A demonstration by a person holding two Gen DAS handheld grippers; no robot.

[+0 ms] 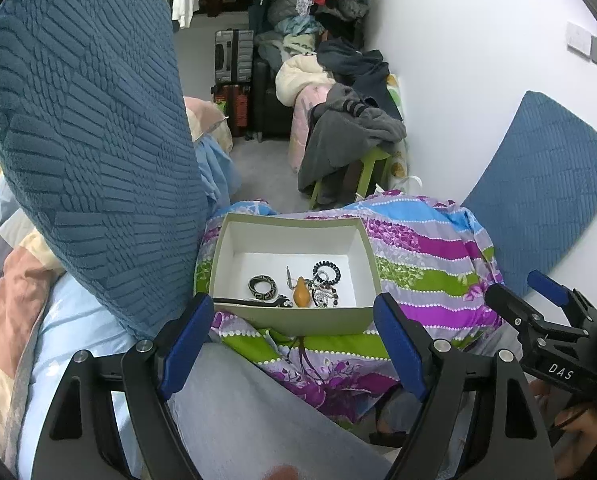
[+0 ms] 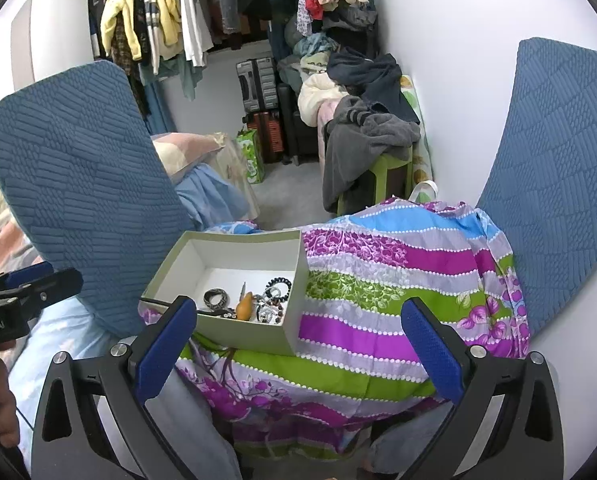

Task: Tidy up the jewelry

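An open olive cardboard box [image 1: 294, 320] with a white inside sits on a striped floral cloth [image 1: 430, 264]. In it lie a patterned bangle [image 1: 263, 285], an orange pendant [image 1: 300, 295], a dark bead bracelet [image 1: 327, 272] and tangled beads. My left gripper [image 1: 294, 344] is open and empty, just in front of the box. The box [image 2: 254, 340] with the bangle [image 2: 216, 298] and pendant [image 2: 244, 305] also shows in the right wrist view. My right gripper [image 2: 298, 348] is open and empty, in front of the box's right half and the cloth [image 2: 382, 300].
Blue quilted cushions stand left [image 1: 86, 152] and right [image 1: 538, 208] of the cloth. A green stool with grey clothes [image 1: 350, 140], suitcases [image 1: 232, 80] and hanging clothes [image 2: 158, 20] are behind. The white wall [image 1: 458, 60] is on the right.
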